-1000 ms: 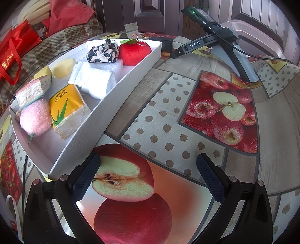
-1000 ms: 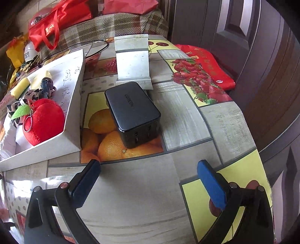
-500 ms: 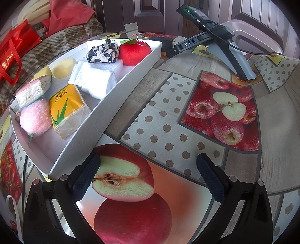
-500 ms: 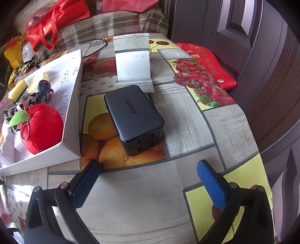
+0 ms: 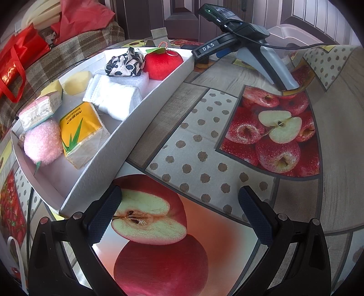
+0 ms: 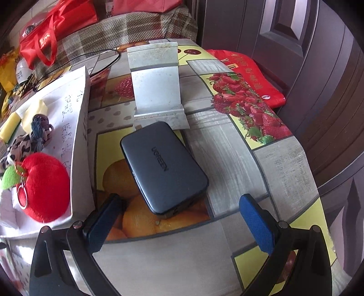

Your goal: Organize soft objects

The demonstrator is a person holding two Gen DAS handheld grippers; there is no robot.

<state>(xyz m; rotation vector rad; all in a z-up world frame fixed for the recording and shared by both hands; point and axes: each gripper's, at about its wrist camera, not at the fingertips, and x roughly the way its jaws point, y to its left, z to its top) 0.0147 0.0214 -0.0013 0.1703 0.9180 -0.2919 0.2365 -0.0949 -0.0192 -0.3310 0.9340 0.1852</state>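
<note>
- white cardboard tray point(image 5: 145, 113) sits on the fruit-print counter point(image 5: 204, 159), left of my left fingers point(image 5: 179, 213)
- inside tray: red plush apple point(image 5: 162, 65) at far end, cow-print cloth point(image 5: 125, 63) touching it, white folded cloth point(image 5: 113, 98) just nearer
- yellow tissue pack point(image 5: 80, 134) mid-tray, pink fluffy ball point(image 5: 42, 142) touching its left side, pale tissue pack point(image 5: 38, 110) behind ball, yellow sponges point(image 5: 68, 80) further back
- my left fingers spread wide, holding nothing, low over the counter's big apple print beside tray's near corner
- my right fingers point(image 6: 180, 222) also wide, nothing held, over the orange print
- dark ugreen charger point(image 6: 163, 168) lies on counter between & just ahead of right fingers, beside tray's end wall
- metal stand point(image 6: 157, 91) behind charger, touching or nearly
- right view shows plush apple against tray's end wall, keyring facing me
- red bags point(image 6: 54, 20) on the checked sofa beyond counter
</note>
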